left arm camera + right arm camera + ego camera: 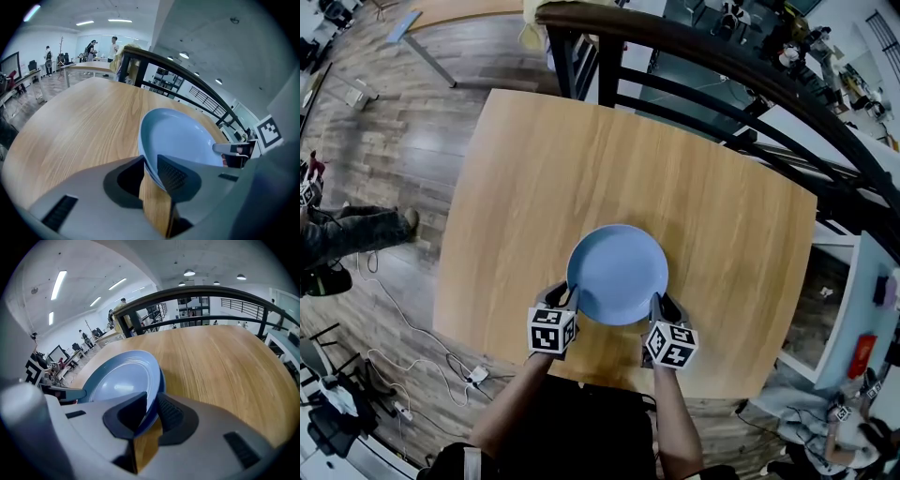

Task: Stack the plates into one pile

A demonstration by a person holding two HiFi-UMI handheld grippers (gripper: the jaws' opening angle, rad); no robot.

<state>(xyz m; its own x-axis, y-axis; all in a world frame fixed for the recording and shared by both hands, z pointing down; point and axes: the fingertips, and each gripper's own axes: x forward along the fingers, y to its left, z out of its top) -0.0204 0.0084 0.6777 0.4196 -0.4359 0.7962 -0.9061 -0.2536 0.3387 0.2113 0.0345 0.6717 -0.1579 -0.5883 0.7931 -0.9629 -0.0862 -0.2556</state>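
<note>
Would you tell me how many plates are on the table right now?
2: a light blue plate lying on a darker blue plate, at the near edge of the table. Others may be hidden beneath.

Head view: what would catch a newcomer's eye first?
A pale blue plate lies near the front edge of the wooden table, flanked by the left gripper and right gripper, its rim between each pair of jaws. The right gripper view shows a darker blue plate beneath it.

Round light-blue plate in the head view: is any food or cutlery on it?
No, the round light-blue plate shows a bare face with nothing on it.
</note>
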